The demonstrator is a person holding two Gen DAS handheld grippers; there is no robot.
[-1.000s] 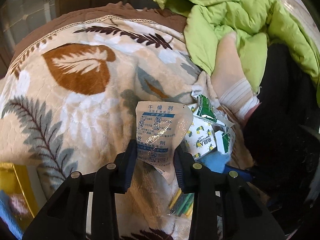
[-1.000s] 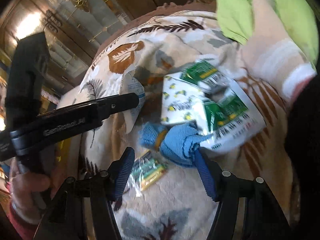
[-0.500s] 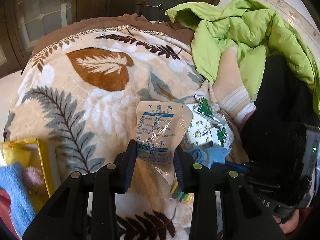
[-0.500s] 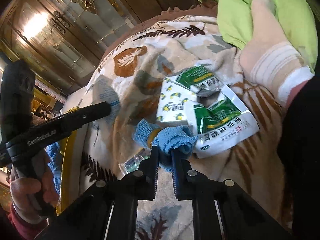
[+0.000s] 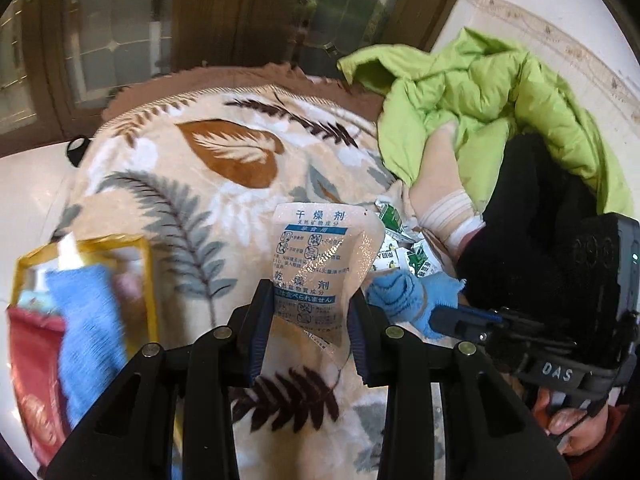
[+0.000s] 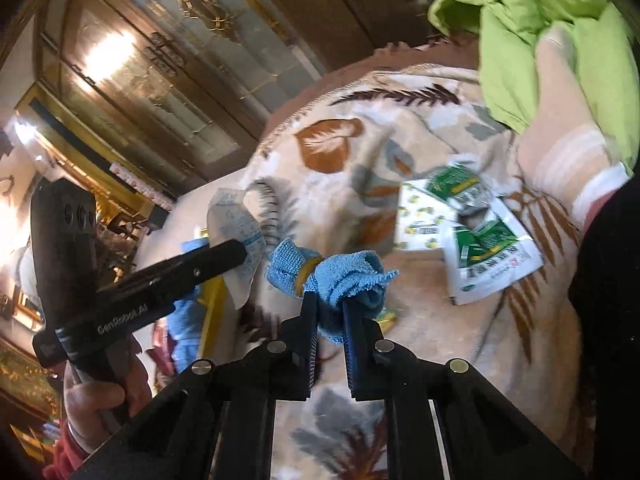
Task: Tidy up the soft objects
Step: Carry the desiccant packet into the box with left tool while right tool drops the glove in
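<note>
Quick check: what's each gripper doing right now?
Left gripper: shut on the desiccant packet.
Right gripper: shut on the blue cloth.

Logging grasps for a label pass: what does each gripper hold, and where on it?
Left gripper: translucent printed desiccant sachet, by its lower end. Right gripper: rolled blue terry cloth, at its bunched underside.

Right tongs: clamped on the blue towel roll.
Left tongs: pinching a desiccant packet.
Green sachets: lying on the leaf-print blanket.
</note>
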